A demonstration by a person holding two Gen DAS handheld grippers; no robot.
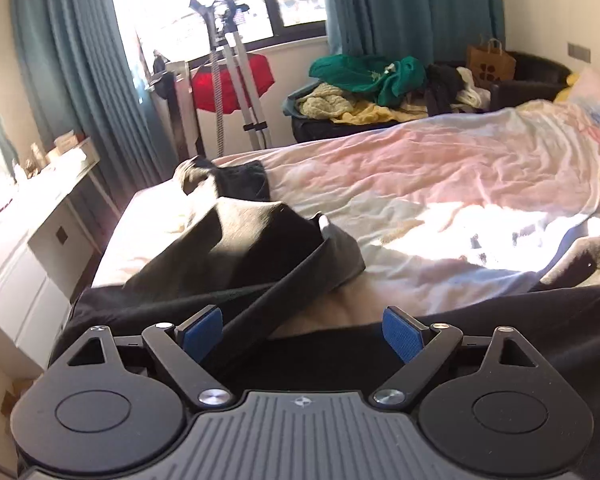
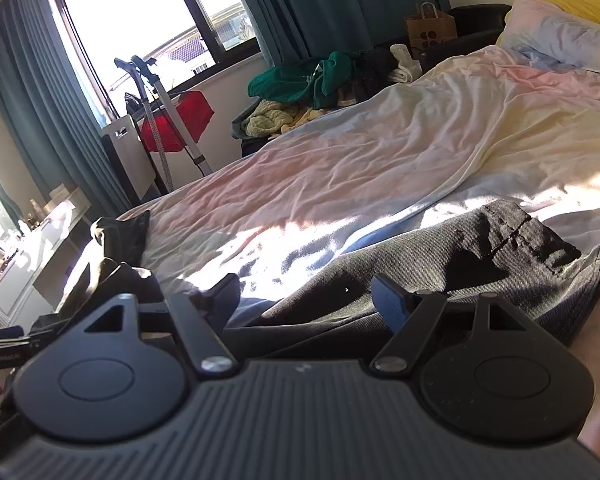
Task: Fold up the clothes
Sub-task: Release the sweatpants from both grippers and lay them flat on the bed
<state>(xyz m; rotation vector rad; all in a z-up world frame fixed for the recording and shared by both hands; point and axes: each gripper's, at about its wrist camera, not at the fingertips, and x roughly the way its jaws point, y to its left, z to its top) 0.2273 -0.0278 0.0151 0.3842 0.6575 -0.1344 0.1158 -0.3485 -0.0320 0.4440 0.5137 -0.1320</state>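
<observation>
Your left claw [image 1: 302, 334] is spread wide, its blue ribbed pads [image 1: 203, 338] well apart and pinching nothing. A band-like edge of the dark garment [image 1: 236, 248] runs diagonally up from between the jaws, close beside the left-hand pad; whether it touches the pad, you cannot tell from here. Beyond that, the garment rises in a loose, matte black hump on the bed [image 1: 420, 168], with another dark piece crumpled farther off toward the bed's left edge.

Your right claw [image 2: 305, 300] is also spread, nothing between its pads. The garment lies directly under and ahead of it: faded black woven cloth [image 2: 480, 252] with a stitched seam and a rolled hem, rumpled, half in strong sun. At the left edge of the right wrist view, part of the other gripper shows with small white lettering, too blurred to read.

The bed sheet is thin, wrinkled cotton in pale pink, blue and cream. Past the bed sits a heap of clothes [image 1: 364, 76], green on top, knitted cream below. A brown paper bag [image 2: 430, 28] with handles bears a dark clover-like mark. Teal curtains [image 1: 72, 64] hang in heavy pleats beside the window.
</observation>
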